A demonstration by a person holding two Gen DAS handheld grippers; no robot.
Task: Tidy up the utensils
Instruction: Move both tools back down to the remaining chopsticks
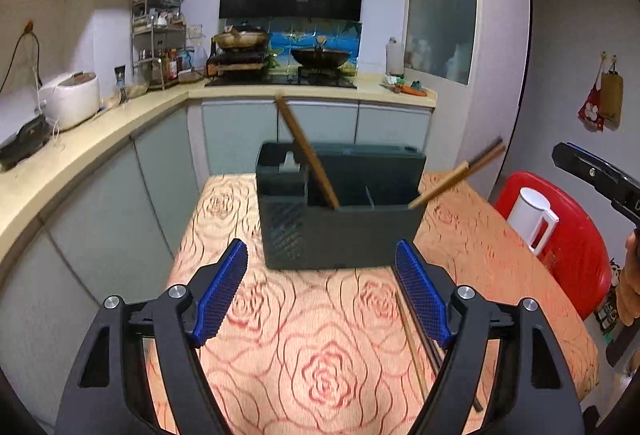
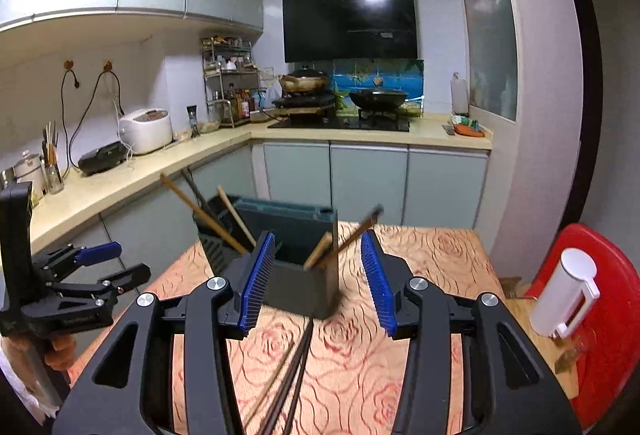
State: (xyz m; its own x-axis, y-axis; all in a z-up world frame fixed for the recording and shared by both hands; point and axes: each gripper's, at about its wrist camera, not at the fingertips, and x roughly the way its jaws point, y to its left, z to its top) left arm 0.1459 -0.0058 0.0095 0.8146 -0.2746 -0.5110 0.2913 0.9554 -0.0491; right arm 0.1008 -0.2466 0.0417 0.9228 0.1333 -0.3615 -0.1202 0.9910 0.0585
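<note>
On the rose-patterned desk (image 2: 420,259) in this kitchen, loose chopsticks (image 2: 298,367) are lying lengthwise toward the dark utensil caddy (image 2: 296,287), directly under your right tool (image 2: 316,283), nearer than your left tool (image 1: 320,291), both spread and gripping nothing.

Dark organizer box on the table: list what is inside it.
The organizer box holds leaning wooden utensils: one handle on the left, chopsticks at the right corner. Its walls hide their lower ends and the compartment floors.
</note>
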